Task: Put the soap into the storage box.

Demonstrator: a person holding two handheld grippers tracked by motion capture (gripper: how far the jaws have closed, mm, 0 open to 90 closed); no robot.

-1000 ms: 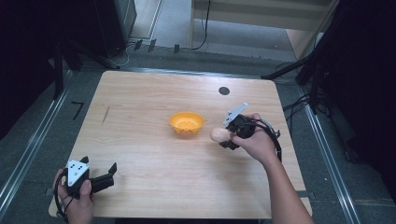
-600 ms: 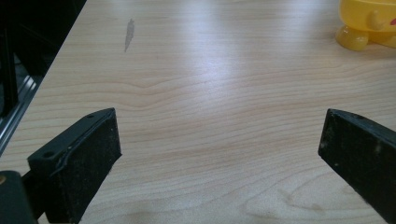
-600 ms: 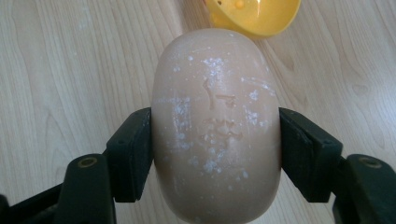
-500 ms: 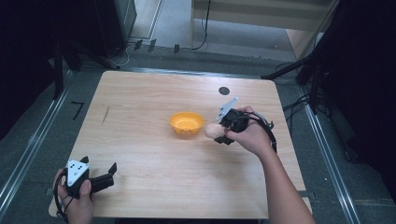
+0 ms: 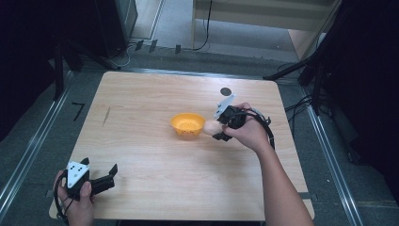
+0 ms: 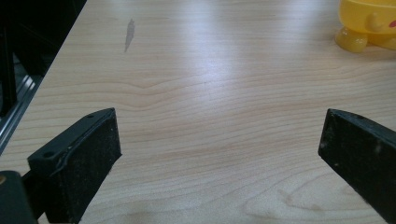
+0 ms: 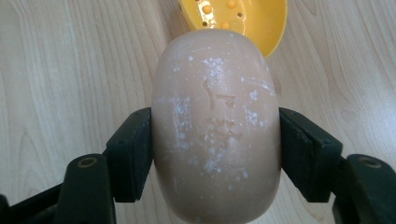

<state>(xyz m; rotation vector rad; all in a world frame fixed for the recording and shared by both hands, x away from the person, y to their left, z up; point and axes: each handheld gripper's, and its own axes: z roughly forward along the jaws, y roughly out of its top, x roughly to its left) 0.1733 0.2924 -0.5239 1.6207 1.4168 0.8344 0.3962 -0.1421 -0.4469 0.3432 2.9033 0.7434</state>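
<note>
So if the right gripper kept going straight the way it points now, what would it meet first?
The right gripper, shut on the soap bar, points at the yellow dish. The soap's front end would probably reach the dish's near rim first; the right gripper view shows the dish just beyond it, though the gap is hard to judge.

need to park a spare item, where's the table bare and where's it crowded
Bare wood: the table's whole far-left part, and the near middle between the left gripper and the forearm. Crowded: around the yellow dish, where the right gripper holds the soap bar.
</note>
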